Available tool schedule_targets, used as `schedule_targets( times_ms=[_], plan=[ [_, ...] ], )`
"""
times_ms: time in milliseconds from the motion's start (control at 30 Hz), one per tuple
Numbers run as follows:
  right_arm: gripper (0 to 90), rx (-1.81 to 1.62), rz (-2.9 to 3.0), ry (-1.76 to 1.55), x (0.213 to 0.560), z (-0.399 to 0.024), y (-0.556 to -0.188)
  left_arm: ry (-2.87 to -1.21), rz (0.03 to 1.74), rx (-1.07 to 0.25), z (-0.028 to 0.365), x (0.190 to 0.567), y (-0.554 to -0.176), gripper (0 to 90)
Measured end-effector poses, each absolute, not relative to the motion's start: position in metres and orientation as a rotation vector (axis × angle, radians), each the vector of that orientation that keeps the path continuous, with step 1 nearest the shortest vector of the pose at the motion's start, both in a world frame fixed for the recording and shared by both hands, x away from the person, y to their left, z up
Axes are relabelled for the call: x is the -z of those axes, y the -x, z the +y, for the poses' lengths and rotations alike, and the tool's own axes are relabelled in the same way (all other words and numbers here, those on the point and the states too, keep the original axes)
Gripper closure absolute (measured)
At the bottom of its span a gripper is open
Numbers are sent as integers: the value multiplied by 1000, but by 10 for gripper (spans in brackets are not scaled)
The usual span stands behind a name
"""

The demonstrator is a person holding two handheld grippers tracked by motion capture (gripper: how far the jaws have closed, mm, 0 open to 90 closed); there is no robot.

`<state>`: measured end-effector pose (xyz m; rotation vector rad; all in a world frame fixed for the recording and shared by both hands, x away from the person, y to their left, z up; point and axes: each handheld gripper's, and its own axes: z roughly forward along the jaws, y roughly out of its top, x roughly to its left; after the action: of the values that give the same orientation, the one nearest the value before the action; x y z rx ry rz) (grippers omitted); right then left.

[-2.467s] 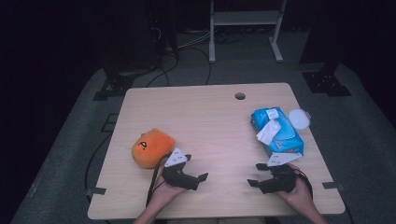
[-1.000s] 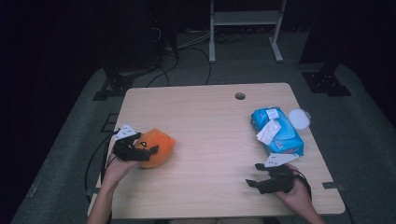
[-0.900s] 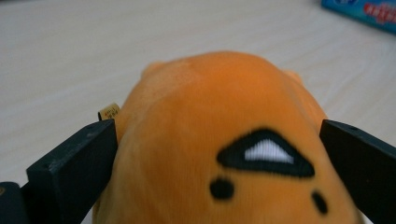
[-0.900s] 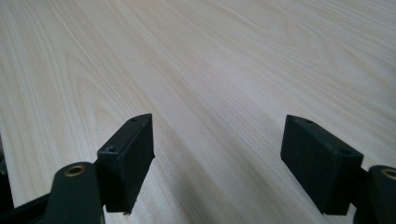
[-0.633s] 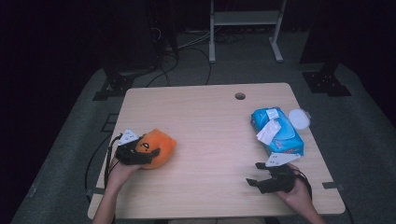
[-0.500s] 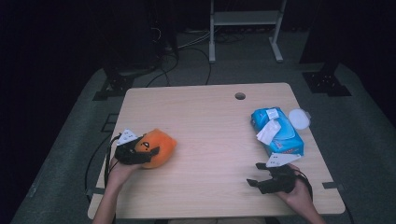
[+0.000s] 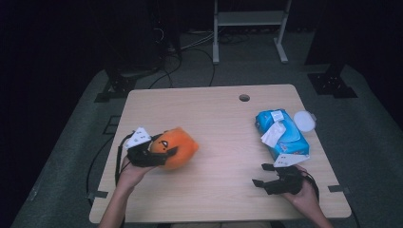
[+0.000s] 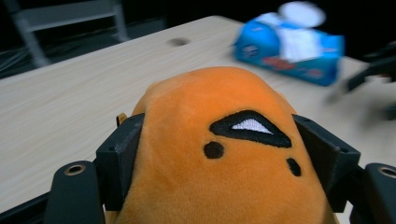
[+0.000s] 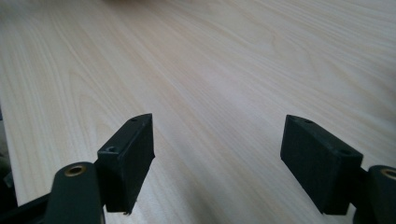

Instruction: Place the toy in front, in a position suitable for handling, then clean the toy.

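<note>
left gripper view: fingers [image 8: 120, 161] just closed, pinching soft, light, squashy orange plush toy [image 8: 224, 154] across its middle; right gripper [image 7: 262, 175] fingers spread.

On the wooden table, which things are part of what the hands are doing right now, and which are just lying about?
In use:
- round orange plush toy with a stitched face, squeezed between the jaws of the left gripper, which have just been closing on it

Lying about:
- blue soft pack of wet wipes
- white round lid beside the pack
- right gripper, jaws open with nothing between them
</note>
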<state>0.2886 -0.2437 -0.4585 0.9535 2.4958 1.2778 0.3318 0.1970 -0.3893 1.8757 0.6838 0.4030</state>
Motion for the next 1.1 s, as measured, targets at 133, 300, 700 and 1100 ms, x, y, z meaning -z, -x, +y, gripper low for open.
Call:
schedule_targets(
  times_ms=[133, 300, 700, 1100],
  plan=[
    [246, -1278, 2470, -963, 455, -250, -289, -1900, 590, -341, 163, 388, -332, 256],
    [246, -1273, 2441, -976, 453, -260, -288, -1954, 486, -235, 113, 400, -330, 255],
    [252, -1288, 2408, -1058, 457, -273, -291, -2048, 361, -117, 74, 432, -324, 125],
    [251, -1323, 2266, -985, 426, -269, -295, -2021, 354, -182, 84, 413, -315, 41]
  ],
)
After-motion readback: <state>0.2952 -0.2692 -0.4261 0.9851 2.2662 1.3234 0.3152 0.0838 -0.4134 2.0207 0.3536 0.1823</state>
